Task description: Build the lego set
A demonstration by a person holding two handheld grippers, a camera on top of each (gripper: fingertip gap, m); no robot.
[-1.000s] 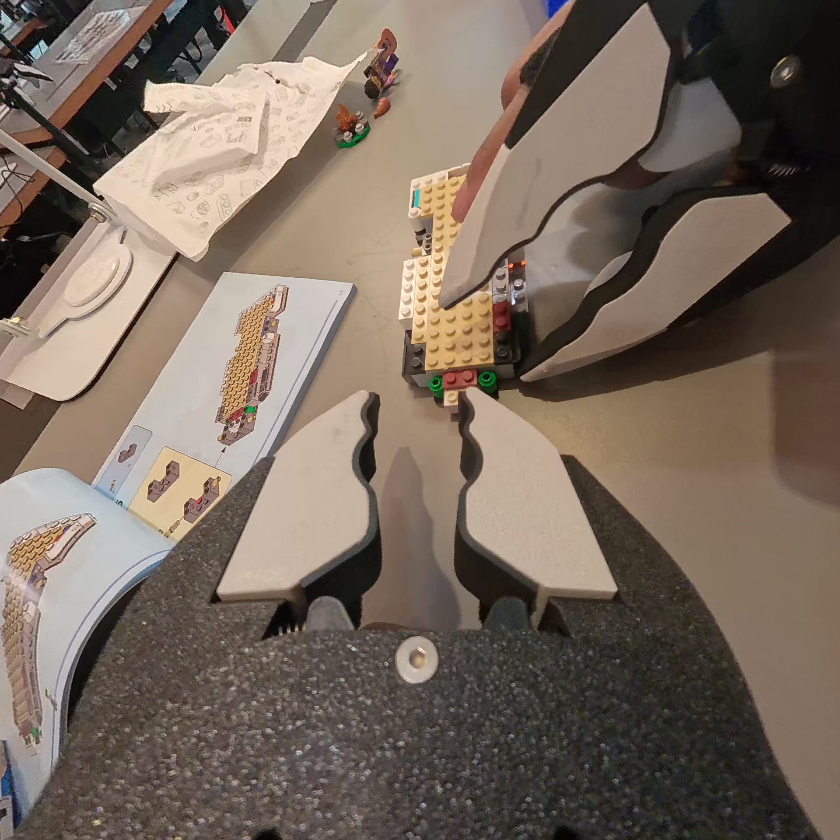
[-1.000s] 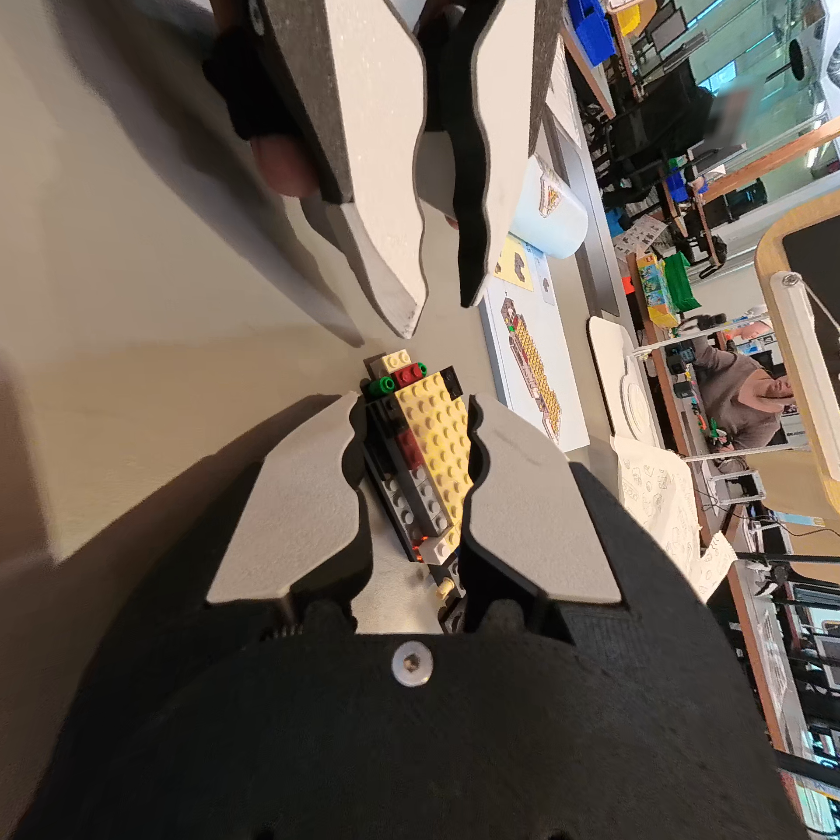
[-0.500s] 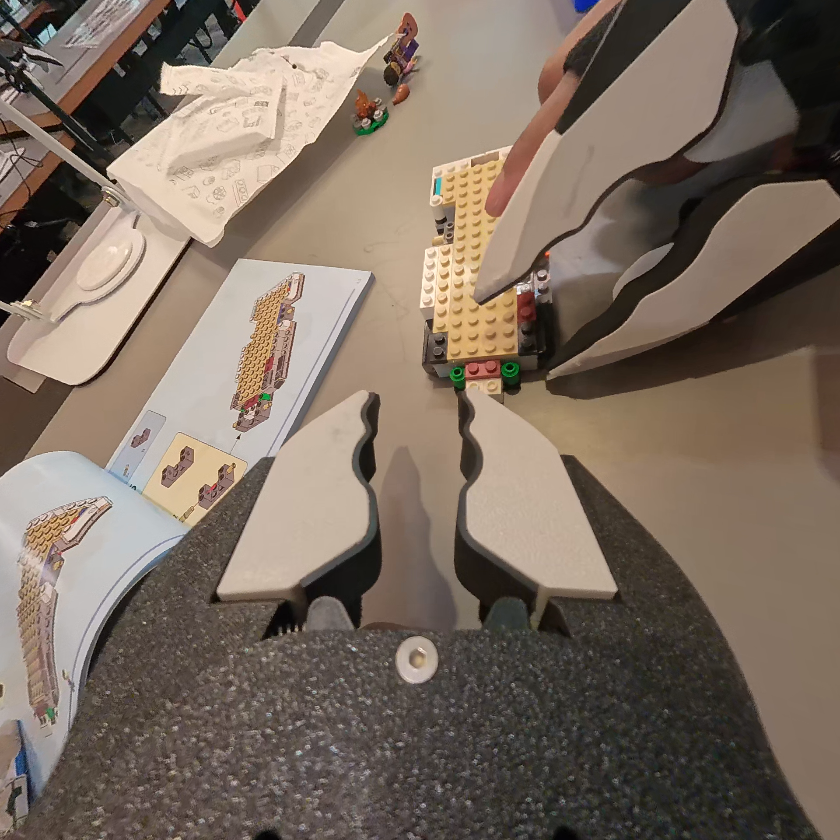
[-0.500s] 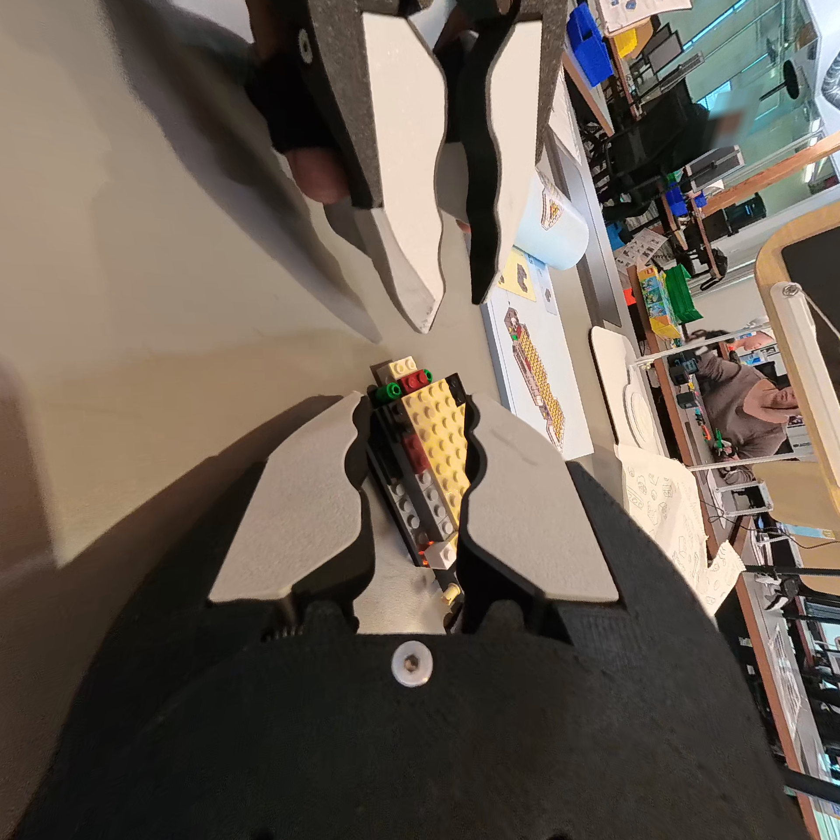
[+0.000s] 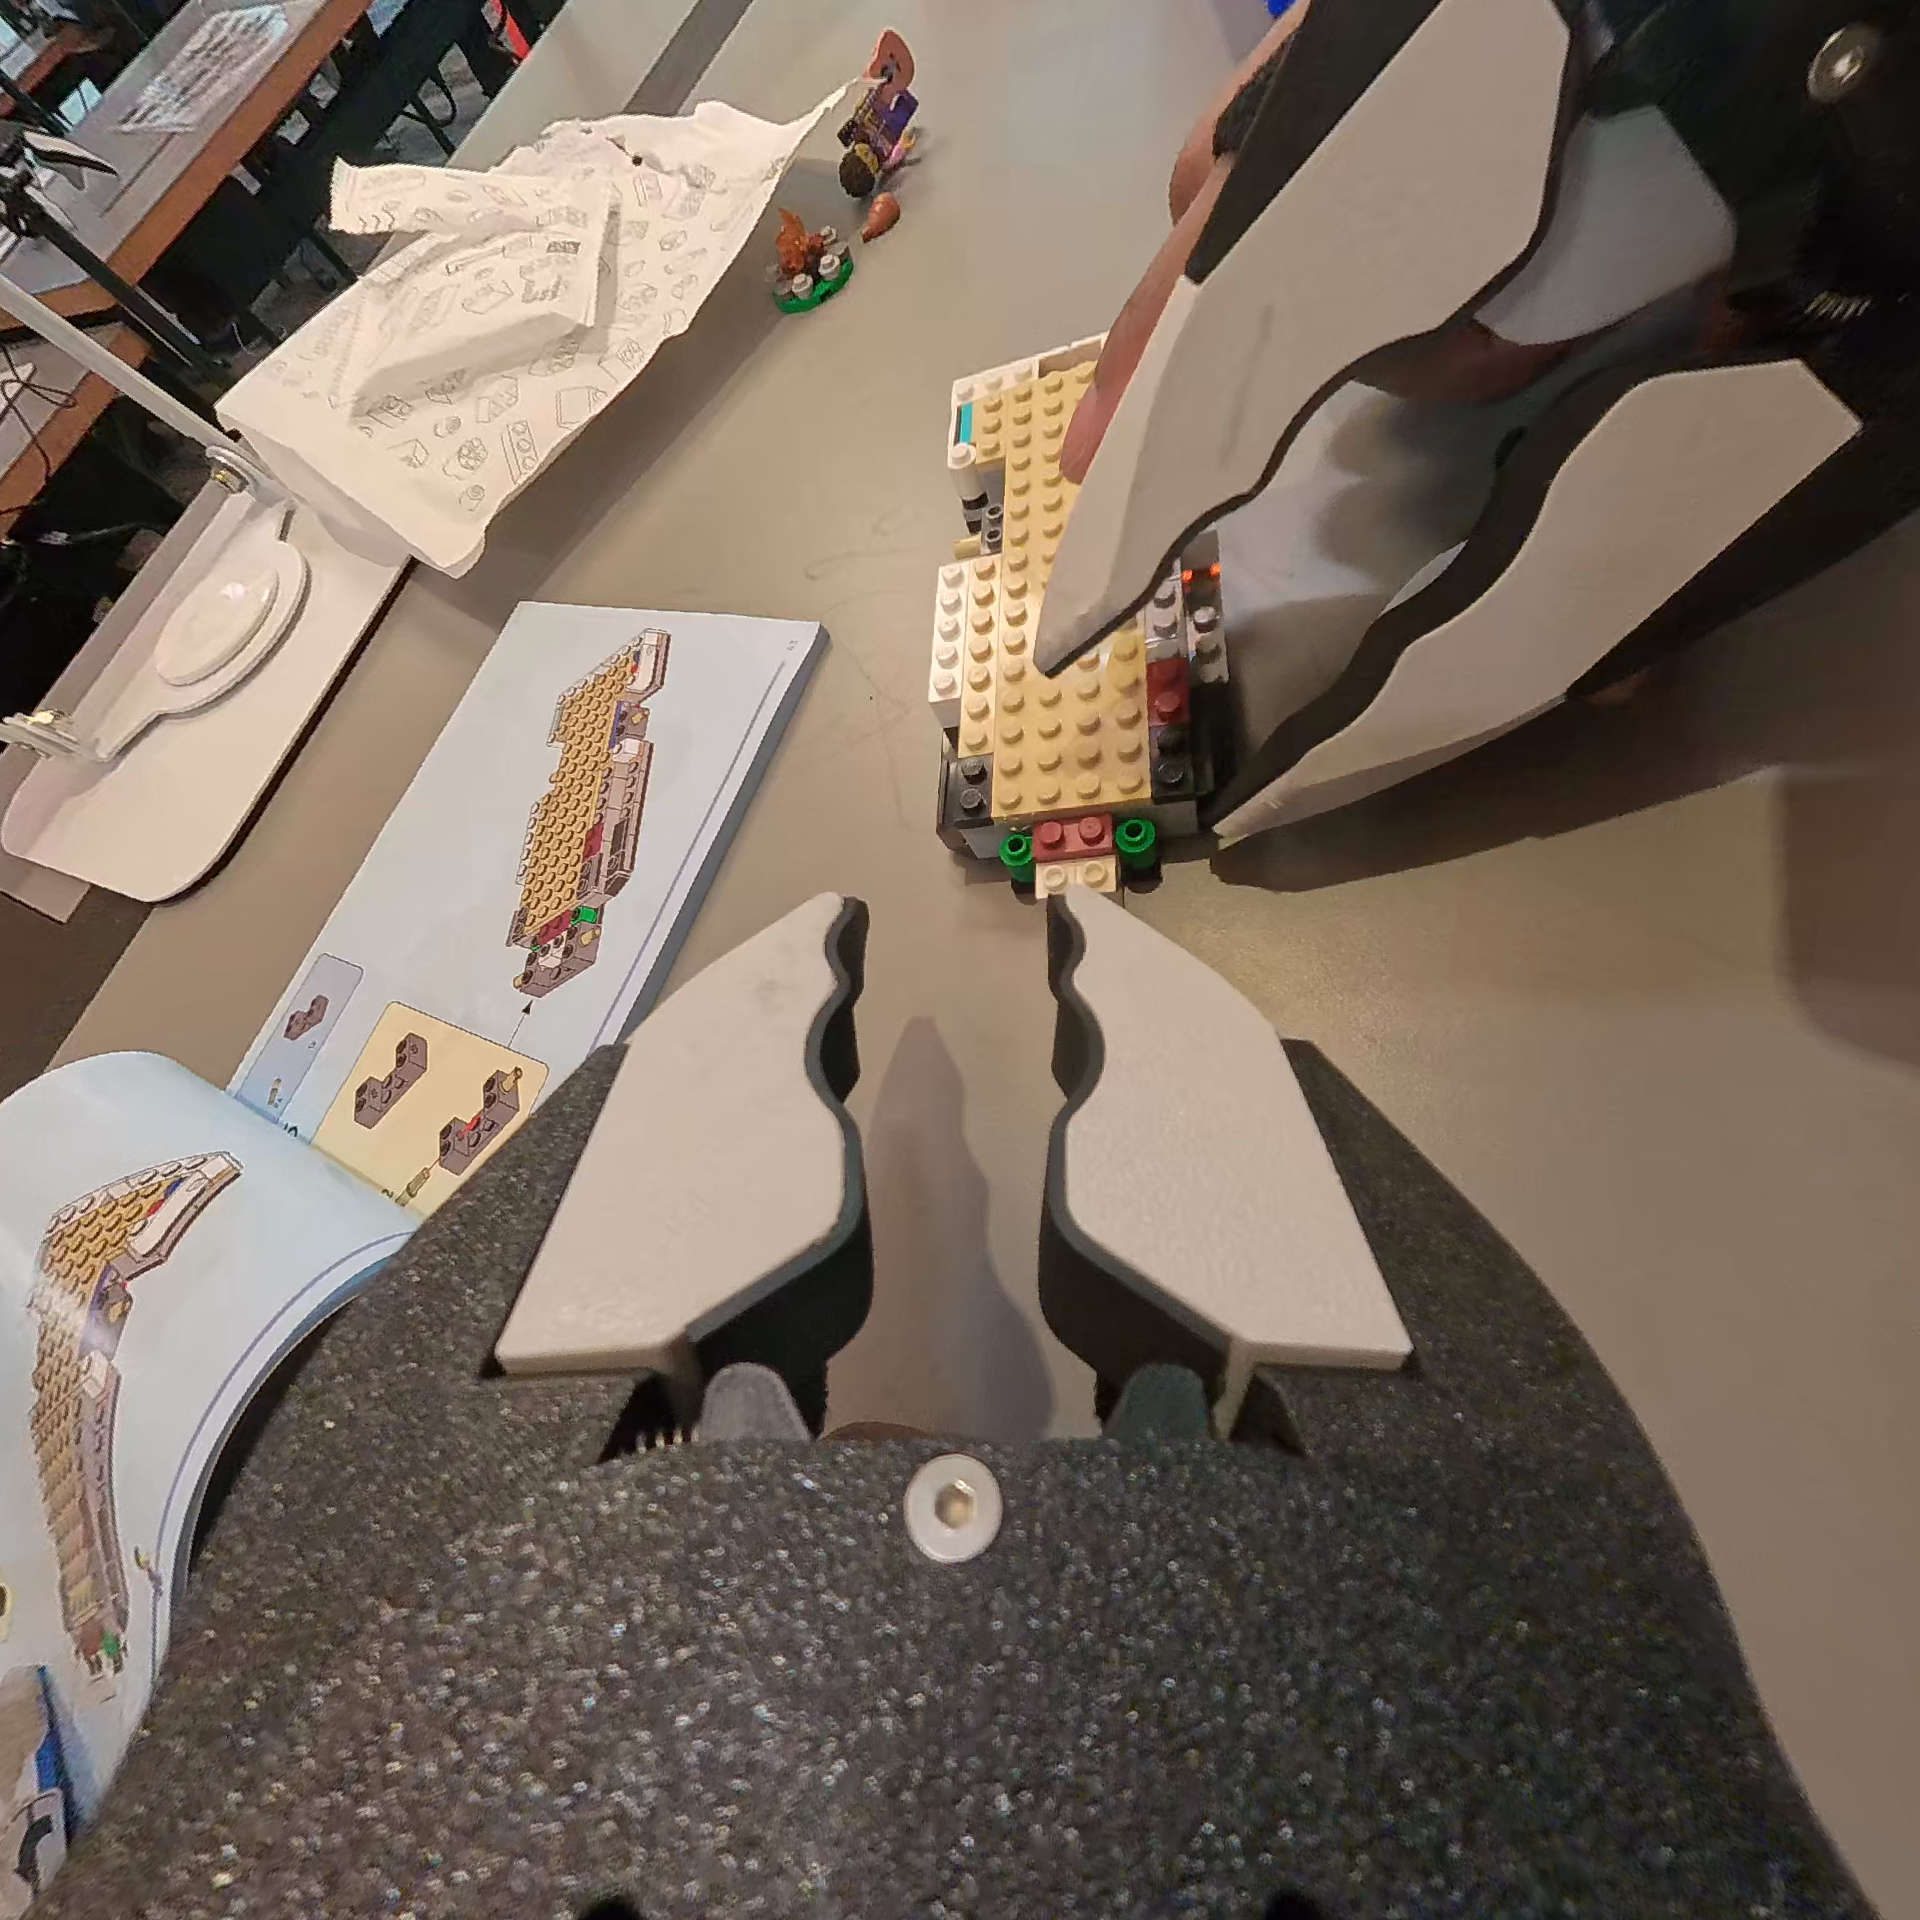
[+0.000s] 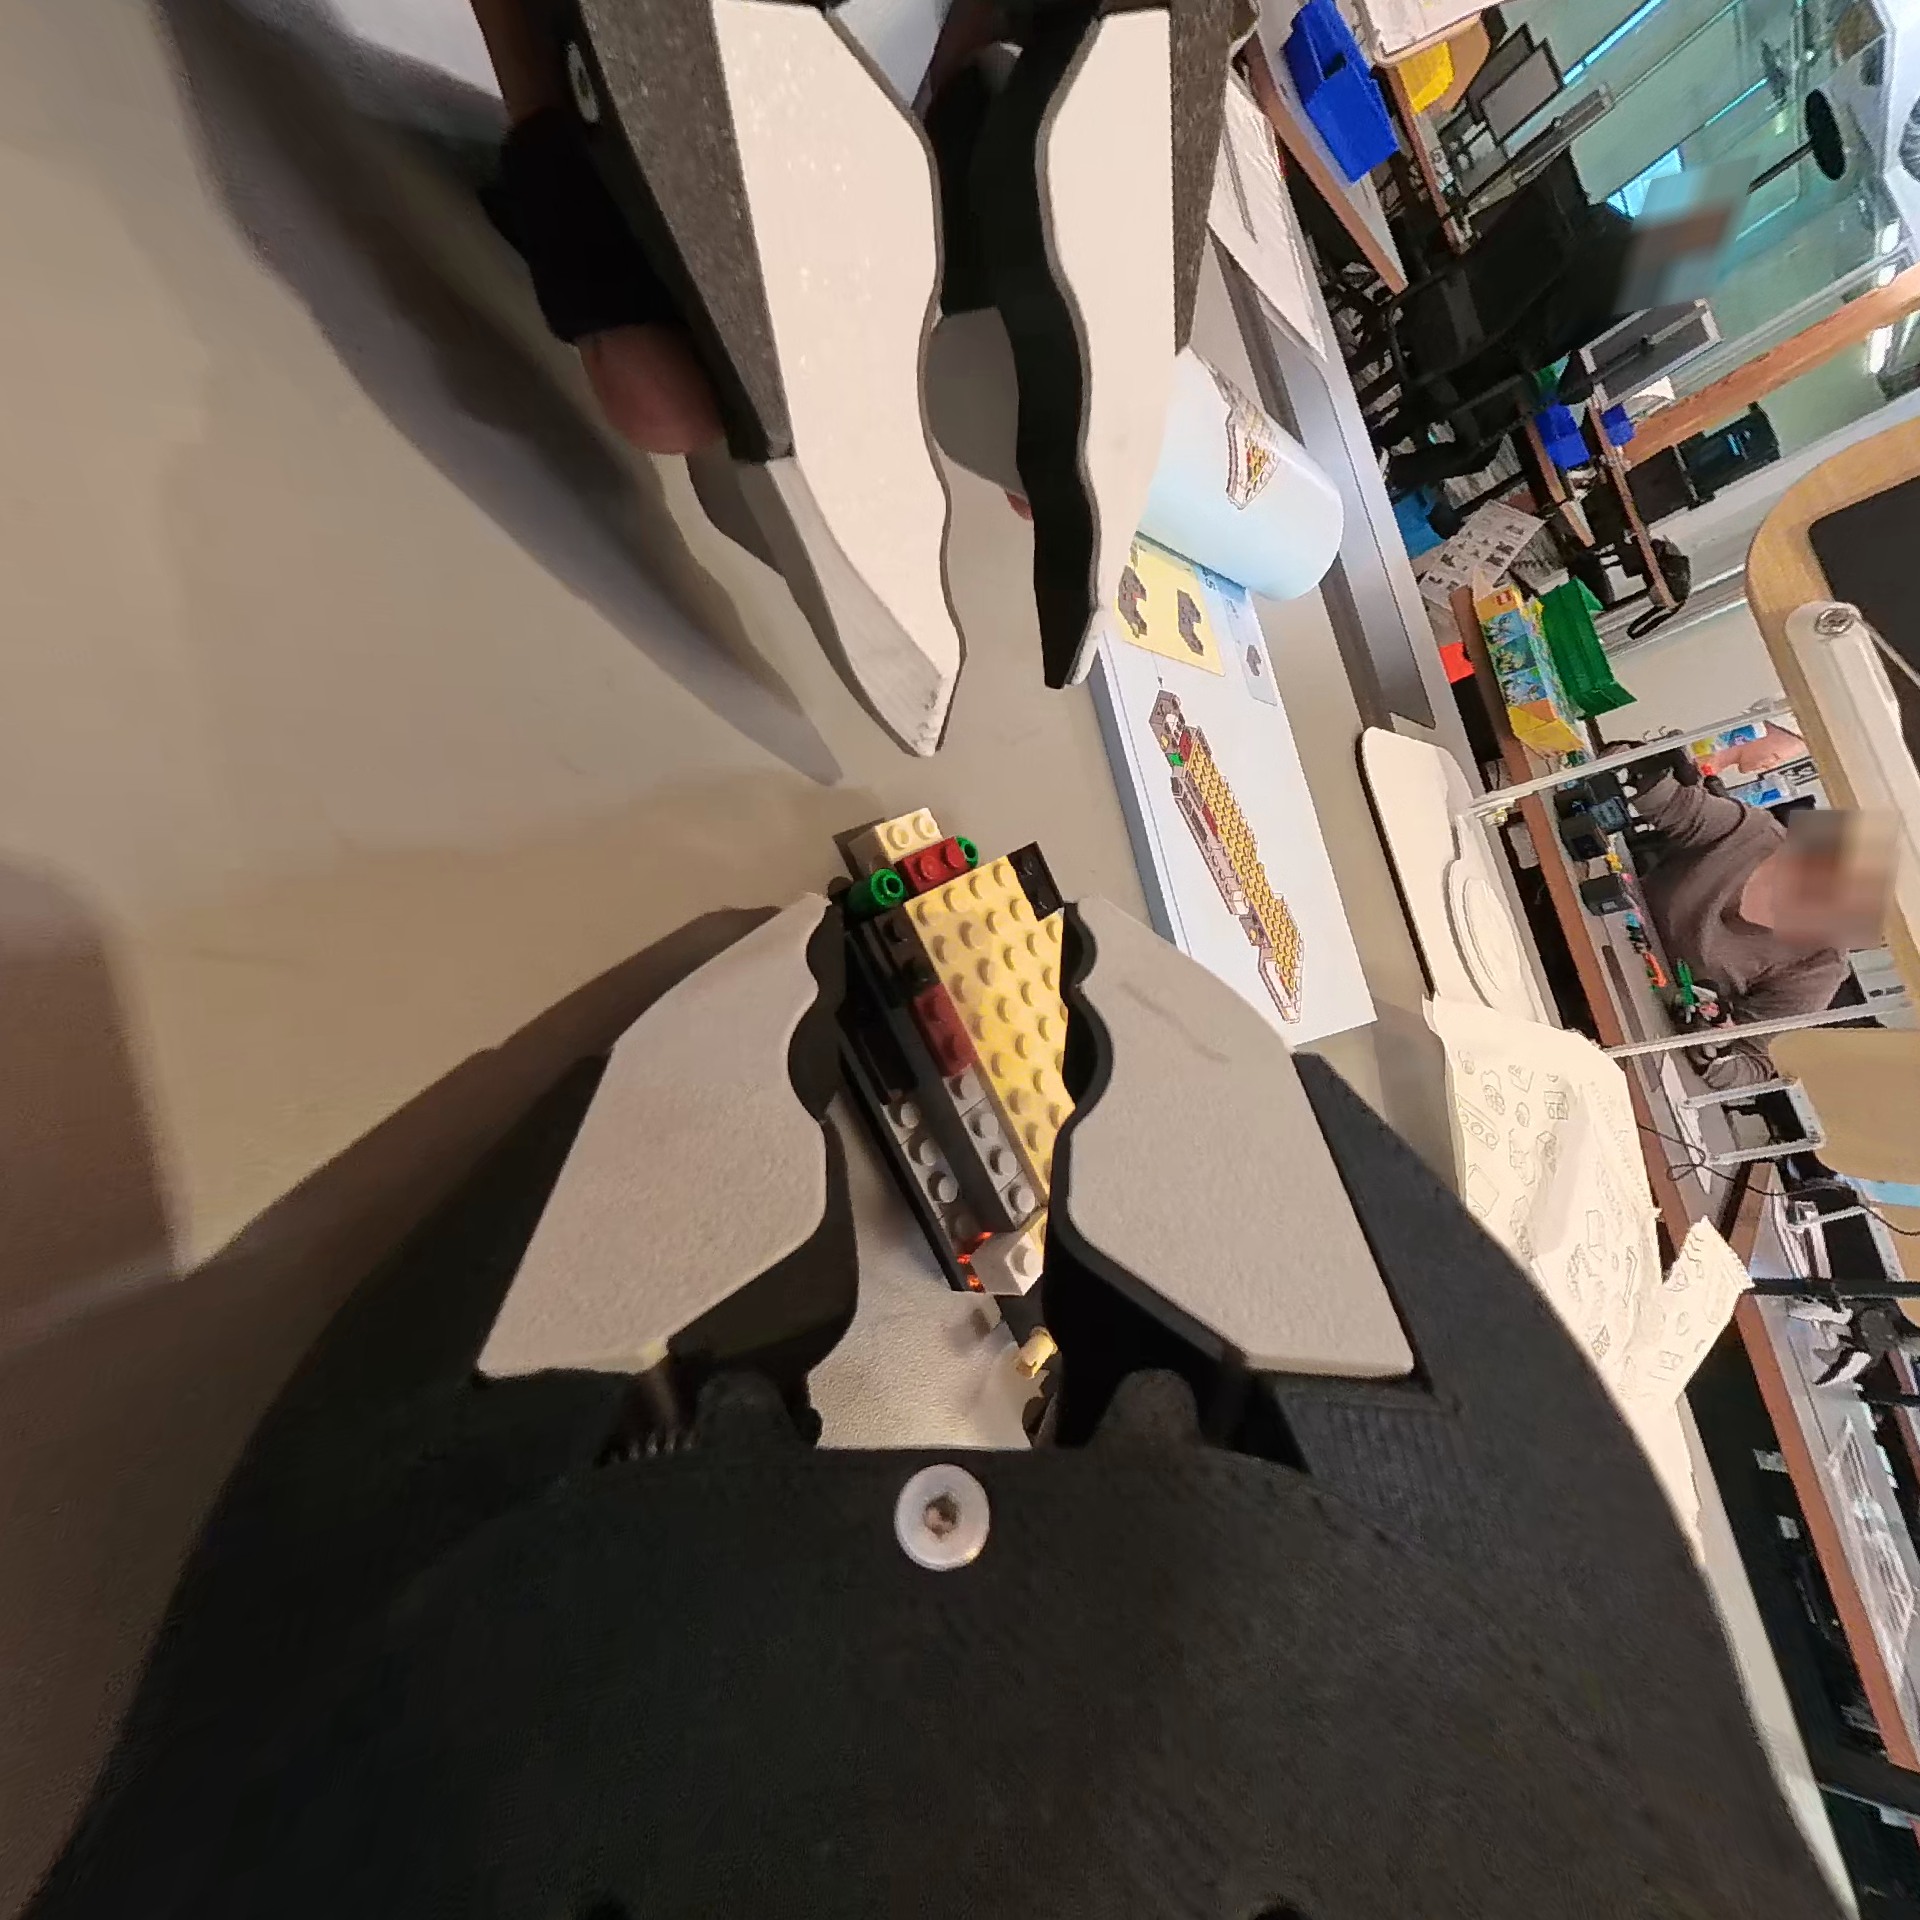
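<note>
A brick model point(image 5: 1070, 717) with a tan studded top, black sides and a green, red and cream front end rests on the grey table point(image 5: 1455, 1039). My right gripper point(image 6: 951, 925) is shut on it. One pad presses its black side and the other its tan top. In the left wrist view the right gripper point(image 5: 1138, 748) comes in from the upper right, one finger over the top and one on the table beside the model. My left gripper point(image 5: 951, 920) is open and empty, with its tips just short of the cream front brick. It hangs over the model's front end in the right wrist view point(image 6: 992, 707).
An open instruction booklet point(image 5: 582, 831) lies left of the model, with a curled page point(image 5: 114, 1299) near me. A crumpled printed paper bag point(image 5: 499, 343), small brick figures point(image 5: 810, 260) and a white lamp base point(image 5: 208, 644) lie farther left. A person point(image 6: 1714, 914) sits at another desk. There is about 4 cm between the tips of the two grippers.
Both grippers have only swayed slightly. The right one stays clamped on the model, and the left stays open in front of it.
</note>
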